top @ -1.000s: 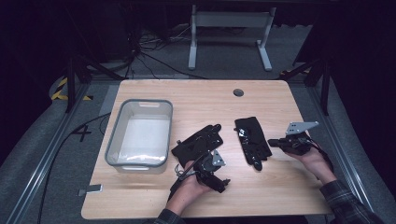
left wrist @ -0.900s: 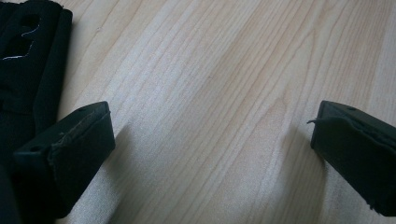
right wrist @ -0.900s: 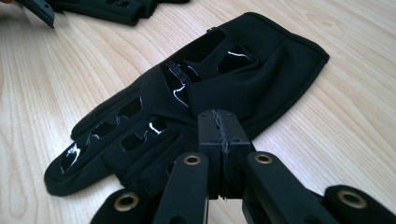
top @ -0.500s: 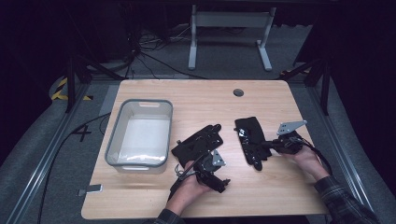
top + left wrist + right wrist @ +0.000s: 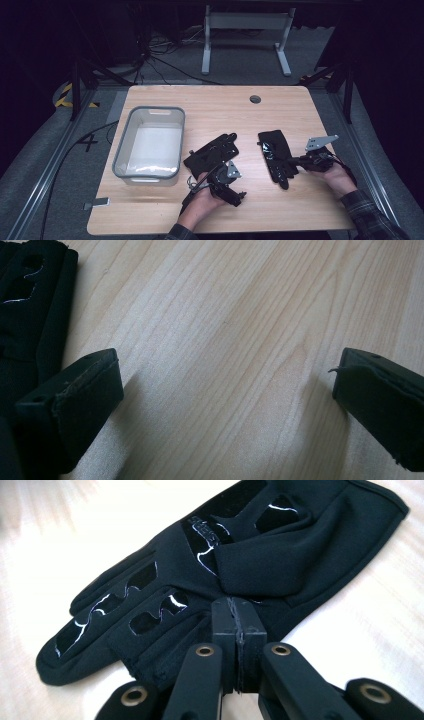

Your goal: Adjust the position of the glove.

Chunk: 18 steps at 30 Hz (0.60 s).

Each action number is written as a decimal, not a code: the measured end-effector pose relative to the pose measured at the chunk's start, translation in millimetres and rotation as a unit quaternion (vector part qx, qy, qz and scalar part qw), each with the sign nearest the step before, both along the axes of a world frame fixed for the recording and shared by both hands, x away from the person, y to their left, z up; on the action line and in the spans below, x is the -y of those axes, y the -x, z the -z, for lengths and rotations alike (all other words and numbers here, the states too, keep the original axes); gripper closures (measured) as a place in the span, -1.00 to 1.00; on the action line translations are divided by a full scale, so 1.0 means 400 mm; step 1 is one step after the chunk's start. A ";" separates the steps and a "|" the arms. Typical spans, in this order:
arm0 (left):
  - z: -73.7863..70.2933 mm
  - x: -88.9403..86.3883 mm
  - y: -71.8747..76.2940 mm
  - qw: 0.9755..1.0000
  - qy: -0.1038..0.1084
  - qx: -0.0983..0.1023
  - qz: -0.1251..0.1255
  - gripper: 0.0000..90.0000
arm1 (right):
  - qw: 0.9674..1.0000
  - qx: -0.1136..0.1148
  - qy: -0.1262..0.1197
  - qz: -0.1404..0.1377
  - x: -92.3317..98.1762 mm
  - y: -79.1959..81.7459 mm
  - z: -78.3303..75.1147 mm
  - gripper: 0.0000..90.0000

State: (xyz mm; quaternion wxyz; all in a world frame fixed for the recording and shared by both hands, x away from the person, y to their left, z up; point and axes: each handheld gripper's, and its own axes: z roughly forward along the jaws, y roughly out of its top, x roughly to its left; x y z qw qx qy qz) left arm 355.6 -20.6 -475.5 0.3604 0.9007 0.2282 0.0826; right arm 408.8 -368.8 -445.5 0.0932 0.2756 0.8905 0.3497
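On the desk (image 5: 210, 105) a clear bin (image 5: 150, 145) stands at the left, and two black gloves lie to its right. The right glove (image 5: 276, 155) lies with its long axis running from about 11 o'clock, where the cuff is, down to about 5 o'clock, where the fingers end; the left glove (image 5: 212, 154) slants from 2 o'clock to 8 o'clock, between that glove and the bin. The right gripper (image 5: 296, 161) comes in from 3 o'clock and meets the right glove at its finger end. In the right gripper view its jaws are pressed together at the glove (image 5: 240, 565), right at the fold of cloth by the fingers; they look to be pinching that edge, though how much cloth is caught is hard to tell. The left gripper (image 5: 227, 192) lies at 6 o'clock of the left glove, jaws spread over bare wood, with the glove's edge (image 5: 30, 305) at 10 o'clock in its own view. By my reading, the next move carries the right glove toward 9 o'clock to the bin, passing over the left glove.
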 end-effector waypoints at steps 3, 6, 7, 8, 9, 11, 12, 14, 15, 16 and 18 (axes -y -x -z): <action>0.000 0.000 0.000 1.000 0.000 0.000 0.000 -1.00 | 1.000 -0.005 -0.002 -0.001 0.002 0.024 0.000 1.00; 0.000 0.000 0.000 1.000 0.000 0.000 0.000 -1.00 | 1.000 -0.009 -0.004 -0.011 -0.003 0.057 0.001 1.00; 0.000 0.000 0.000 1.000 0.000 0.000 0.000 -1.00 | 1.000 -0.009 -0.003 -0.015 -0.006 0.068 0.001 1.00; 0.000 0.000 0.000 1.000 0.000 0.000 0.000 -1.00 | 1.000 -0.010 -0.001 -0.020 -0.010 0.077 0.001 1.00; 0.000 0.000 0.000 1.000 0.000 0.000 0.000 -1.00 | 1.000 -0.010 -0.001 -0.022 -0.014 0.083 0.001 1.00; 0.000 0.000 0.000 1.000 0.000 0.000 0.000 -1.00 | 0.999 -0.012 -0.003 -0.030 -0.023 0.095 0.002 1.00; 0.000 0.000 0.000 1.000 0.000 0.000 0.000 -1.00 | 0.999 -0.013 -0.003 -0.036 -0.028 0.098 0.002 1.00; 0.000 0.000 0.000 1.000 0.000 0.000 0.000 -1.00 | 0.999 -0.012 -0.002 -0.041 -0.035 0.102 0.001 1.00; 0.000 0.000 0.000 1.000 0.000 0.000 0.000 -1.00 | 0.999 -0.010 -0.004 -0.044 -0.035 0.101 -0.001 1.00; 0.000 0.000 0.000 1.000 0.000 0.000 0.000 -1.00 | 0.999 -0.010 -0.008 -0.042 -0.033 0.099 -0.005 1.00; 0.000 0.000 0.000 1.000 0.000 0.000 0.000 -1.00 | 0.999 -0.002 -0.013 -0.034 -0.023 0.091 -0.018 1.00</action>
